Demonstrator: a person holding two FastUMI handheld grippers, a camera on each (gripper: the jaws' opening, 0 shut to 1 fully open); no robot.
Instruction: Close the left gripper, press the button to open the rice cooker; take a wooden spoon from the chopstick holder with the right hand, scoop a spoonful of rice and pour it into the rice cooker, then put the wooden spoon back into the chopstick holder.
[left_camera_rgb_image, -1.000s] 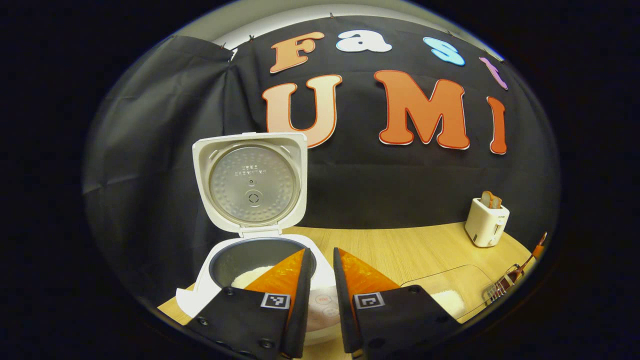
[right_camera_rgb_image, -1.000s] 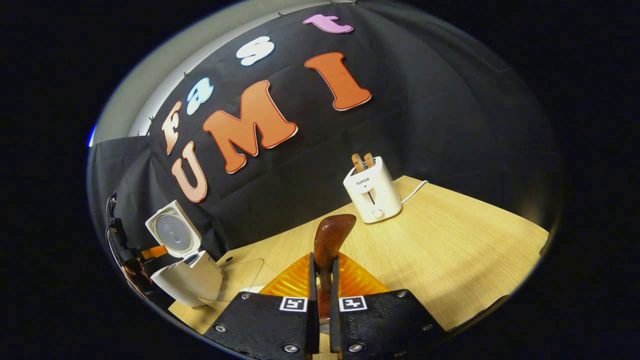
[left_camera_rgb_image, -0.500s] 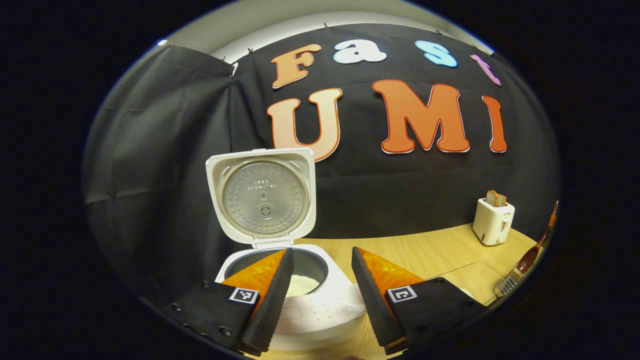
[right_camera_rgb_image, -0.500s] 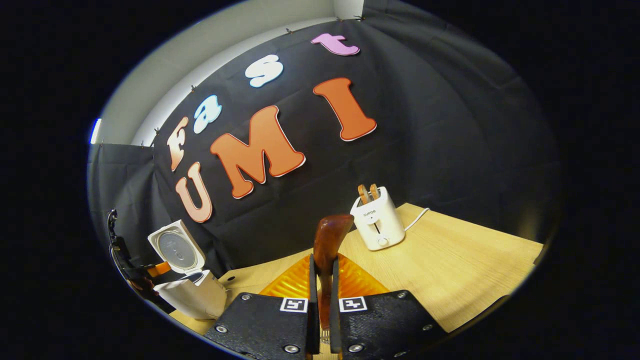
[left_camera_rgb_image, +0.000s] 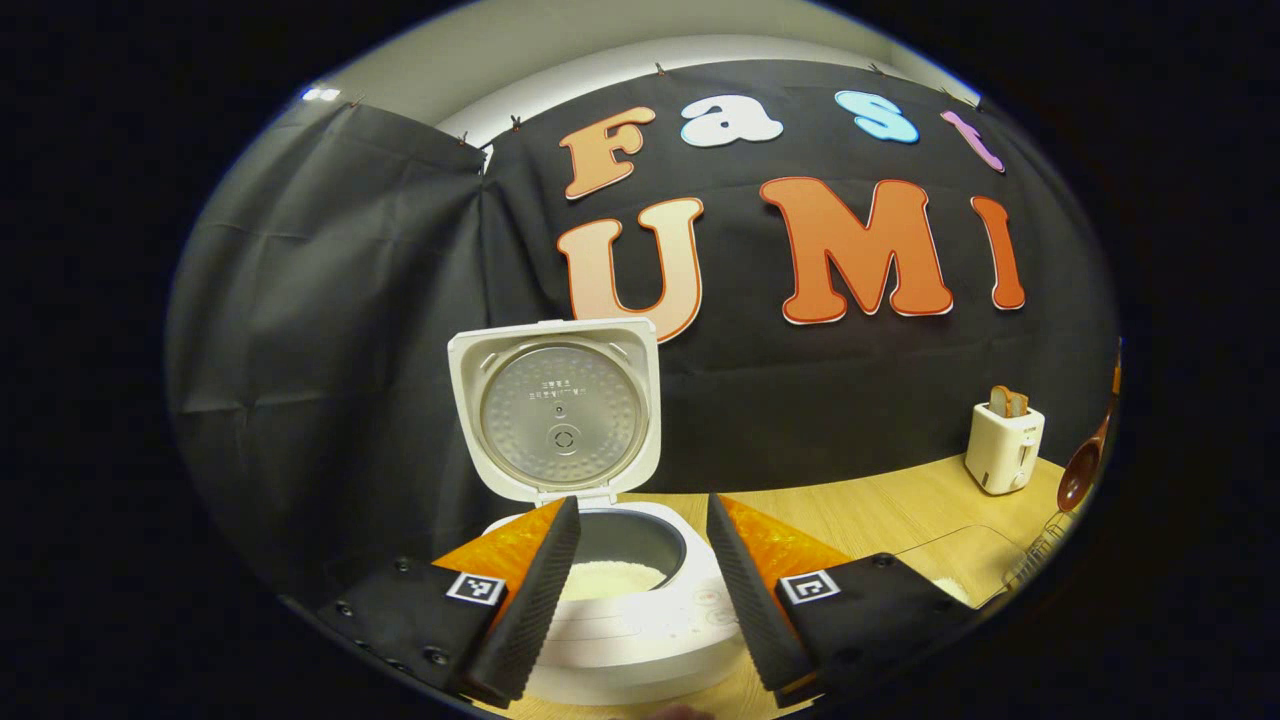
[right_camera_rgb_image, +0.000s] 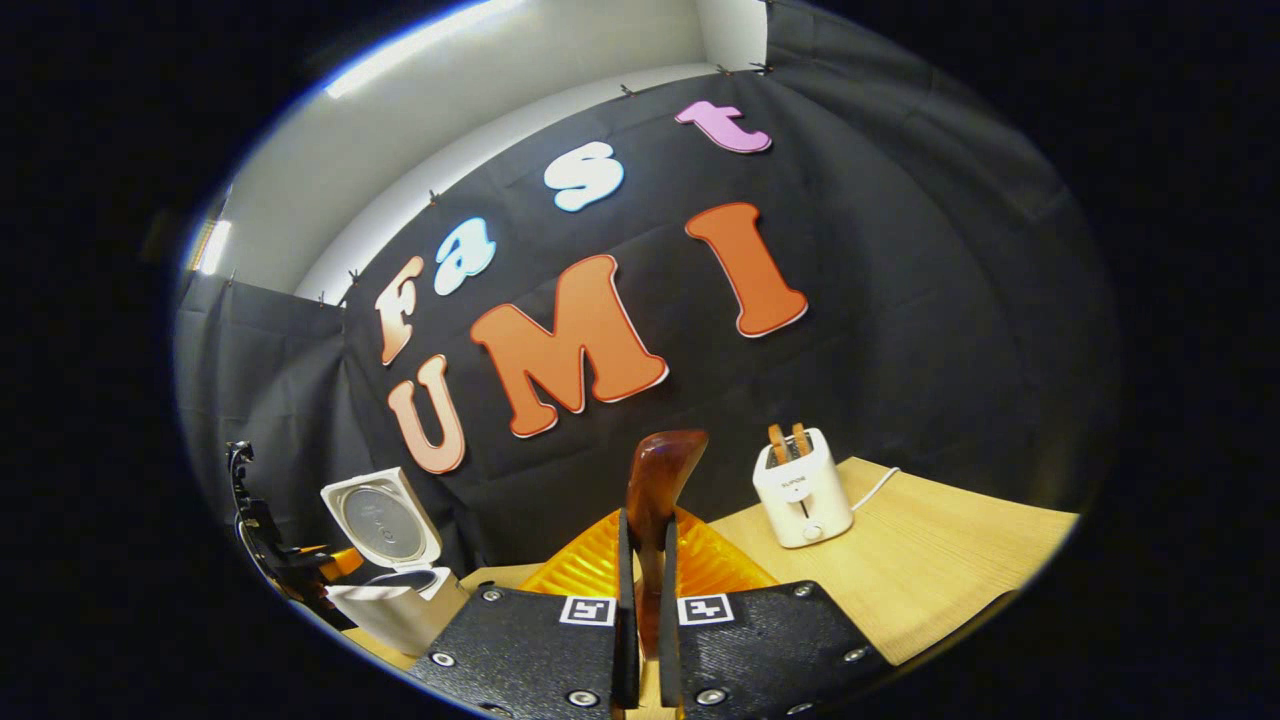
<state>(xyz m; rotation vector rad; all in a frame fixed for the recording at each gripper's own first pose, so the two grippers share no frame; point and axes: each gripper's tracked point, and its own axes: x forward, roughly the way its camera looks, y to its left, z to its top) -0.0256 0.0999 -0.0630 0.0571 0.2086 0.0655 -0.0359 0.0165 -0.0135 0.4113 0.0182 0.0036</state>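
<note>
The white rice cooker (left_camera_rgb_image: 640, 630) stands open, its lid (left_camera_rgb_image: 555, 410) upright, with white rice (left_camera_rgb_image: 612, 577) in the pot. My left gripper (left_camera_rgb_image: 640, 515) is open just in front of the cooker, one finger on each side of the pot's opening, holding nothing. My right gripper (right_camera_rgb_image: 640, 545) is shut on the wooden spoon (right_camera_rgb_image: 662, 472), whose dark bowl sticks up past the fingertips. The spoon (left_camera_rgb_image: 1080, 478) hangs at the far right in the left gripper view, above a wire chopstick holder (left_camera_rgb_image: 1035, 565). The open cooker (right_camera_rgb_image: 392, 590) and the left gripper (right_camera_rgb_image: 290, 572) sit far left in the right gripper view.
A white toaster (left_camera_rgb_image: 1003, 447) with bread slices stands at the back right of the wooden table (right_camera_rgb_image: 930, 570); its cord trails to the wall. A clear container (left_camera_rgb_image: 950, 565) with rice lies right of the cooker.
My left gripper opened wider and drew back from the cooker. My right gripper rose and tilted upward with the spoon still held.
</note>
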